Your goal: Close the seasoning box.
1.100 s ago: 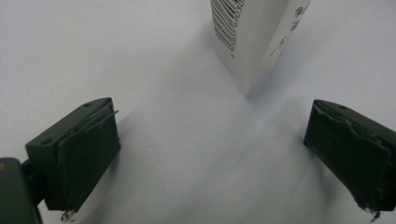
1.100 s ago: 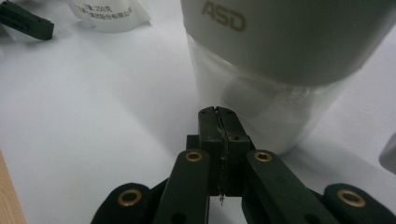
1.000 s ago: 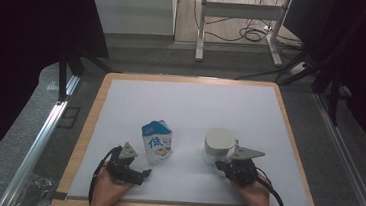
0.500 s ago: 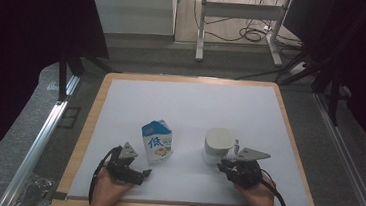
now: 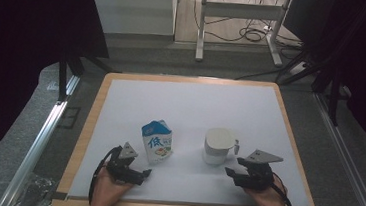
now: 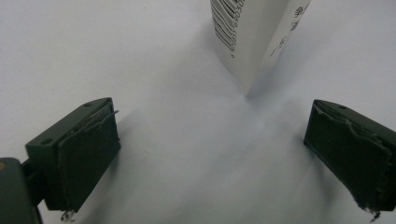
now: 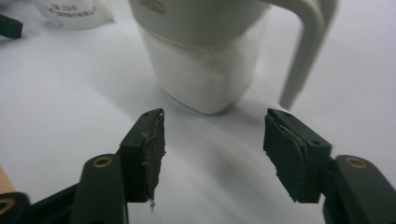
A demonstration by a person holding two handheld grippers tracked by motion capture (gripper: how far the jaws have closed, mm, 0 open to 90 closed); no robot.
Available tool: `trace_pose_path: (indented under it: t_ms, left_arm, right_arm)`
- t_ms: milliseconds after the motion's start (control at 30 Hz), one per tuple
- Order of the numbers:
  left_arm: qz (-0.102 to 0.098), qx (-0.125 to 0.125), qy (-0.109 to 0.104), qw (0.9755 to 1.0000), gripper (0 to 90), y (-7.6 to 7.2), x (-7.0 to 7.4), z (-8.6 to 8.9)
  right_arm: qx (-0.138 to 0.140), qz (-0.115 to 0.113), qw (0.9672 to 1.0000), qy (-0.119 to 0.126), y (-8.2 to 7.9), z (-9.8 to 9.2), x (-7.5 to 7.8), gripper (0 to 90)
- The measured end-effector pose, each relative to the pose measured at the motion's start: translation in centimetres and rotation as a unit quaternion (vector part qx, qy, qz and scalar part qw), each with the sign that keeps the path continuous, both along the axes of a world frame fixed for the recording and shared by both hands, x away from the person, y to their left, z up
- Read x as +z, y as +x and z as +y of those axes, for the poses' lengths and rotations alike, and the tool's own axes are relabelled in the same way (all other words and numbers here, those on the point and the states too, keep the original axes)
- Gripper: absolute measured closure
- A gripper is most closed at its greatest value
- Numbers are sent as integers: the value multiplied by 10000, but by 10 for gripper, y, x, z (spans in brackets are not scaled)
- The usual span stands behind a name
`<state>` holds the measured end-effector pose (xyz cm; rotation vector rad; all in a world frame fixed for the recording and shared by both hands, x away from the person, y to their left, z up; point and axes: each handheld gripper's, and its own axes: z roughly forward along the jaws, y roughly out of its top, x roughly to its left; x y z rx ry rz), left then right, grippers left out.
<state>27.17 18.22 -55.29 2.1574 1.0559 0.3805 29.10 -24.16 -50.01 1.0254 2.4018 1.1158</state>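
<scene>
Rounded white jug (image 5: 219, 145) (glossy, handled)

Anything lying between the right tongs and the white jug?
Nothing: the right gripper view shows bare white table between the open right tongs and the white jug.

A white work surface (image 5: 191, 103) is framed by a light wooden border (image 5: 88, 125) and is set on a grey felt-like covering (image 5: 22, 144). An aluminium rail (image 5: 42, 136) is seen along the left side and another (image 5: 351, 163) along the right. Beyond the table, a grey floor (image 5: 140, 54) and a strip of wooden flooring (image 5: 238, 22) are lit more brightly. A white metal desk frame (image 5: 239, 10) stands there, with black cables (image 5: 257, 34) coiled beneath it. Both sides are left in deep shadow.
</scene>
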Motion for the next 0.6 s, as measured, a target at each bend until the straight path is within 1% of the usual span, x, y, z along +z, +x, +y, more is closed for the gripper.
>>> trace_pose_path:
  t_ms: [33,100,200,300,433,600]
  left_arm:
    - [-1,0,1,10000,28,0,0,0]
    - [2,-7,11,10000,28,0,0,0]
    - [-1,0,2,10000,28,0,0,0]
    - [-2,1,1,10000,28,0,0,0]
    - [-2,2,3,10000,28,0,0,0]
    - [-2,3,2,10000,28,0,0,0]
  right_arm:
    - [-47,50,10000,18,1,-4,-1,366]
    - [-105,62,9999,-2,1,-9,-2,346]
    - [-294,61,9995,-132,2,-15,-4,292]
    - [-488,78,9984,-269,3,-22,-9,257]
    - [-693,38,9966,-439,5,-29,-16,254]
    - [-874,37,9951,-463,7,-37,-26,249]
